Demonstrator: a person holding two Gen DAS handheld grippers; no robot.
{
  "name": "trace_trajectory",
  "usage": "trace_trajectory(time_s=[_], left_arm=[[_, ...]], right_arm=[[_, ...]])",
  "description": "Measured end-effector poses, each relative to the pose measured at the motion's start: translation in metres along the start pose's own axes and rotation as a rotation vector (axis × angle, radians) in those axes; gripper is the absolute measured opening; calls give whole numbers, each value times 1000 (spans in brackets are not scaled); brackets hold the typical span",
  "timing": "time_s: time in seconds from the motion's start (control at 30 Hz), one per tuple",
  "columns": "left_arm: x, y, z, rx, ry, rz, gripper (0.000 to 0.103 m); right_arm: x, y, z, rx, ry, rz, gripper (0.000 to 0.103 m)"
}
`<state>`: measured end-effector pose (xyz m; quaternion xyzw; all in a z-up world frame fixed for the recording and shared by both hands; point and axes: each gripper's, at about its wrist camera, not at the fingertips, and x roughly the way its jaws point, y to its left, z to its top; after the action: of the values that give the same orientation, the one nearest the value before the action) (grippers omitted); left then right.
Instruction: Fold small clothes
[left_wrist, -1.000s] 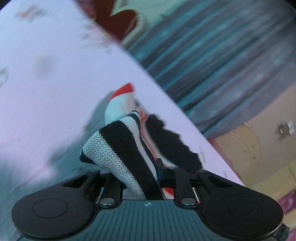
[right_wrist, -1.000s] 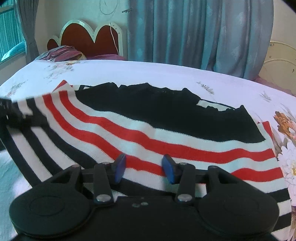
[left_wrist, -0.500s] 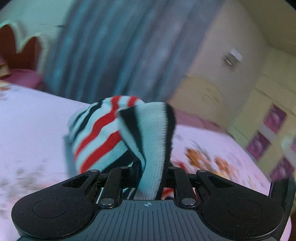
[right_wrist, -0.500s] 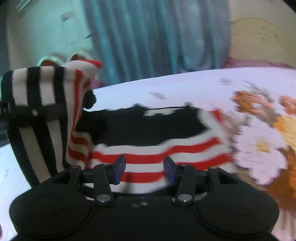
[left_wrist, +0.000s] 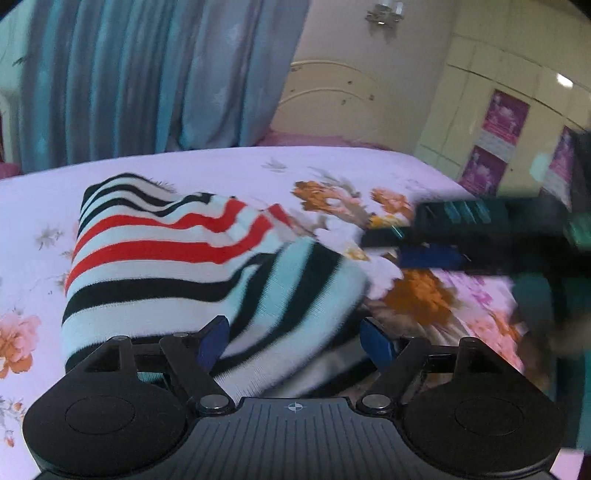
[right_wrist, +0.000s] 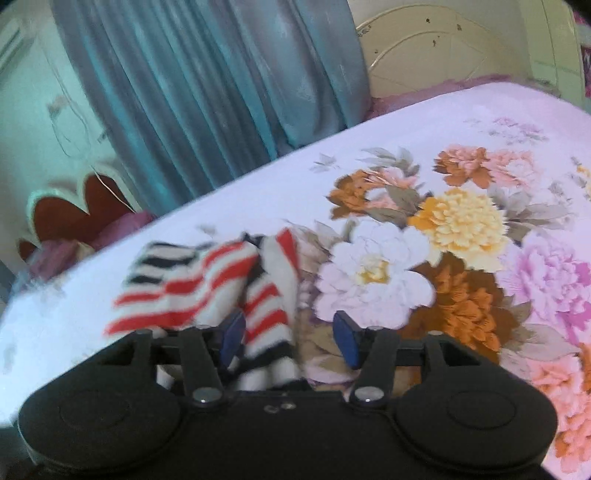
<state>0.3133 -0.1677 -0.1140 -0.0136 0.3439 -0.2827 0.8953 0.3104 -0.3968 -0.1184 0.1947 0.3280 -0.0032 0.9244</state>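
A knitted garment (left_wrist: 166, 251) with red, black and white stripes lies doubled over on the floral bed sheet (left_wrist: 184, 166). My left gripper (left_wrist: 294, 340) has its jaws opening wide. A blurred fold of the striped cloth slips loose between the blue pads (left_wrist: 212, 339), not pinched. In the right wrist view the same garment (right_wrist: 177, 295) lies bunched at lower left. My right gripper (right_wrist: 289, 338) is also opening: cloth rests against its left pad (right_wrist: 232, 336) and its right pad stands free over the sheet. The right gripper's fingers (left_wrist: 432, 257) show blurred at the right of the left view.
Blue curtains (left_wrist: 147, 74) hang behind the bed. A cream curved bed end (left_wrist: 332, 107) and a wardrobe with pink posters (left_wrist: 506, 114) stand at the right. A red scalloped headboard (right_wrist: 74, 210) and purple pillows (right_wrist: 122, 229) are at the far left. Large printed flowers (right_wrist: 458, 218) cover the sheet.
Both grippers swung rightward and rolled, carrying the garment's left side over onto the rest. Both sets of jaws, shut on the cloth before, have spread apart and the cloth is dropping free.
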Motion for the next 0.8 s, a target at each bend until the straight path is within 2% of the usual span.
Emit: trace_trajectory(time_s=[0.13, 0.27, 0.37, 0.43, 0.47, 0.5, 0.57, 0.6, 0.67, 0.8], left_arm=[[-36, 9, -2, -51, -37, 0, 77], [-71, 40, -4, -103, -76, 87, 77], [-81, 68, -3, -155, -77, 159, 77], [-82, 89, -1, -221, -78, 195, 77], [-80, 99, 0, -255, -78, 209, 77], [-77, 108, 1, -287, -77, 224, 77], [-67, 121, 5, -345, -76, 236, 77], [-62, 127, 6, -364, -72, 242, 77], [-47, 131, 9, -373, -60, 245, 77], [-15, 128, 16, -372, -45, 228, 77]], right_arm=[[9, 8, 9, 44, 52, 115, 64], [37, 15, 10, 123, 146, 181, 72], [62, 14, 10, 181, 220, 190, 73], [74, 15, 7, 202, 254, 195, 63], [79, 16, 6, 200, 264, 197, 51], [82, 18, 5, 192, 270, 188, 45], [83, 24, 4, 163, 267, 177, 42], [82, 27, 4, 137, 260, 173, 34], [77, 34, 4, 55, 228, 154, 25], [58, 41, 9, -55, 128, 137, 21]])
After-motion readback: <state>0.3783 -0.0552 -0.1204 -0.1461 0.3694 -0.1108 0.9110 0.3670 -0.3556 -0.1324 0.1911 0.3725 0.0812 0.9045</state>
